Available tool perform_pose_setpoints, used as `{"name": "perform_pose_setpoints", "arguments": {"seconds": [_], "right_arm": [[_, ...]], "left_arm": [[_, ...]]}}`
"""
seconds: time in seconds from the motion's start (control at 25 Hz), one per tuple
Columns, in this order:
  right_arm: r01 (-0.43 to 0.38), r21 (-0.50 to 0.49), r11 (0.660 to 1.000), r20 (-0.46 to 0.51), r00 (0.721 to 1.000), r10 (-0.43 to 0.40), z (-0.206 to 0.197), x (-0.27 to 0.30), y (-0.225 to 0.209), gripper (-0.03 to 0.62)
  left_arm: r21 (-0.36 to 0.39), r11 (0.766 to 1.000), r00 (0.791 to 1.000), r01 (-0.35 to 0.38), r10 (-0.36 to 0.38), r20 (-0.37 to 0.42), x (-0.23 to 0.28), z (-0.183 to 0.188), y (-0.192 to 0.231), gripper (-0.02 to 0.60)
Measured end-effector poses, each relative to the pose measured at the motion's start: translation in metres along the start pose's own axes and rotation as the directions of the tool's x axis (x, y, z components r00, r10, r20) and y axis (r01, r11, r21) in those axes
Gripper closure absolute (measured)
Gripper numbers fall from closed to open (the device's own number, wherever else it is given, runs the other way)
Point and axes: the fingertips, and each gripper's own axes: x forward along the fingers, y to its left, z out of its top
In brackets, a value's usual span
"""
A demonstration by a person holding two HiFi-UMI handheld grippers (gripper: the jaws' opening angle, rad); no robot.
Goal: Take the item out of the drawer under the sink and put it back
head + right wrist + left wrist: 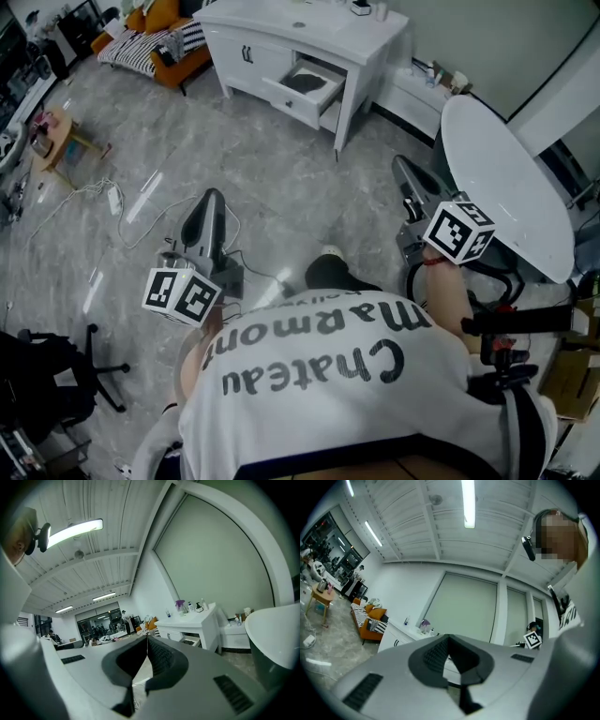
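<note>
Between the tips of my left gripper (pixel 449 637) nothing sits: its jaws are pressed together. The right gripper (pixel 146 638) is closed the same way and is also bare. Both ride low in front of the person, one to each side of the legs and well apart from each other. Their noses lie about level and aim across the floor (pixel 281 187) toward the cabinet (pixel 253 17). The left one seems tipped a touch upward, judging by how much ceiling its view takes in. The right one lies flat, near the tub (pixel 506 178), with the right forearm (pixel 448 291) reaching out straight behind it. Neither is anywhere near the work yet.

The cabinet stands well ahead, at the far side of the floor. Its drawer (pixel 291 101) is pulled open toward the right end of the front. The item (pixel 305 82) lies inside, dark against the white, covering much of the drawer's bottom. From here it is too small for me to say what it is.

I judge it flat and thin, likely light, and perhaps limp like a mat or cloth, so it may sag or fold when lifted. I would take it at the edge nearest the drawer's front, where the pads can slide under and pinch. Then I would lift slowly to clear the drawer's walls. If it proves stiff, a grip at the middle of that edge should keep it from swinging.
</note>
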Motion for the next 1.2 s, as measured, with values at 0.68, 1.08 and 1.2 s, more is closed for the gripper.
{"name": "perform_pose_setpoints", "arguments": {"seconds": [0.68, 1.08, 1.2], "right_arm": [[-0.039, -0.024, 0.999, -0.071, 0.997, 0.037, 0.005, 0.099, -0.024, 0.583], [-0.096, -0.025, 0.995, -0.119, 0.989, 0.092, 0.015, 0.192, -0.056, 0.582], [-0.112, -0.03, 0.993, -0.136, 0.985, 0.107, 0.024, 0.22, -0.068, 0.583]], "left_arm": [[-0.068, 0.995, 0.997, -0.071, 0.068, -0.044, 0.059, -0.008, 0.057, 0.572], [-0.084, 0.993, 0.993, -0.08, 0.072, -0.096, 0.131, -0.02, 0.083, 0.572], [-0.094, 0.991, 0.991, -0.095, 0.086, -0.098, 0.156, -0.019, 0.096, 0.572]]}}
